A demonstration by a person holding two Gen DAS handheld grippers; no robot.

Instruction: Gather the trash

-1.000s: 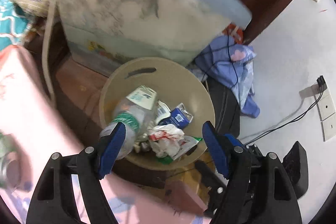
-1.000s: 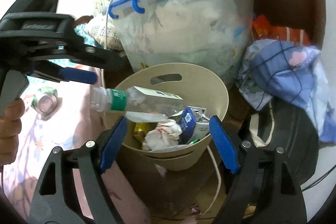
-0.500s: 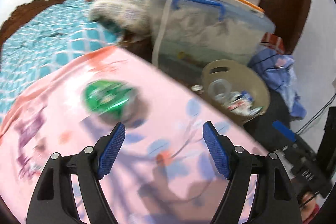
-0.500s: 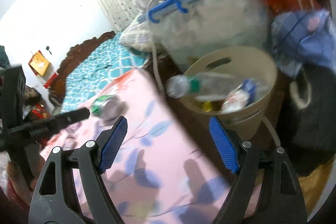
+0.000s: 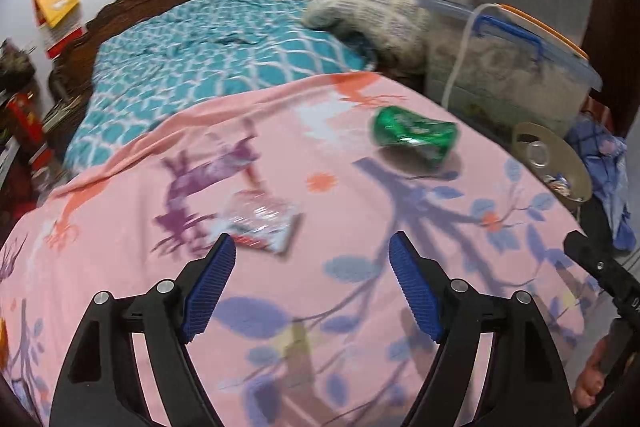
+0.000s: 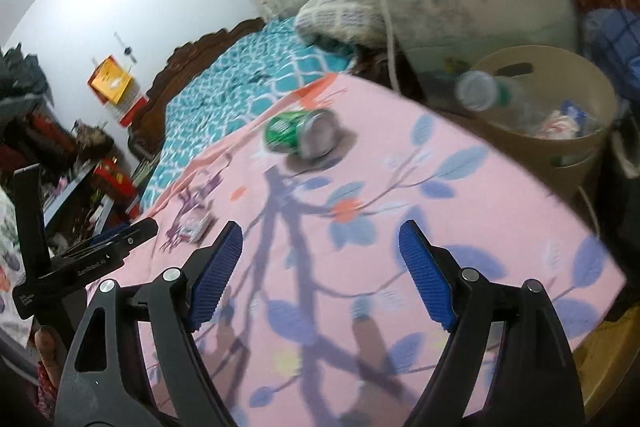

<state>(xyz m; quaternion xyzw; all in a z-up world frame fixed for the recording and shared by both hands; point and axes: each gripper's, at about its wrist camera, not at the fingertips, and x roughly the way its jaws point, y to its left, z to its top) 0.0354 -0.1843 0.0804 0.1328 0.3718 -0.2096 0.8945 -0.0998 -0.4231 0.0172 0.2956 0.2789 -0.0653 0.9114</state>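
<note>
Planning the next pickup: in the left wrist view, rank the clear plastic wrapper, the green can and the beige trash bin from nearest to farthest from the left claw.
1. Clear plastic wrapper: on the pink blanket, just ahead of the left claw, toward its left finger.
2. Green can: lying crushed on the blanket, farther ahead and to the right.
3. Beige trash bin: beyond the blanket's right edge, farthest.

both my views are bright with soft, even room light. motion blur smears the green can (image 5: 414,137) and the bin (image 6: 552,115) at 2 o'clock. long bluish shadows cross the pink blanket (image 5: 340,187). fisheye bends the edges, with dark corners.
</note>
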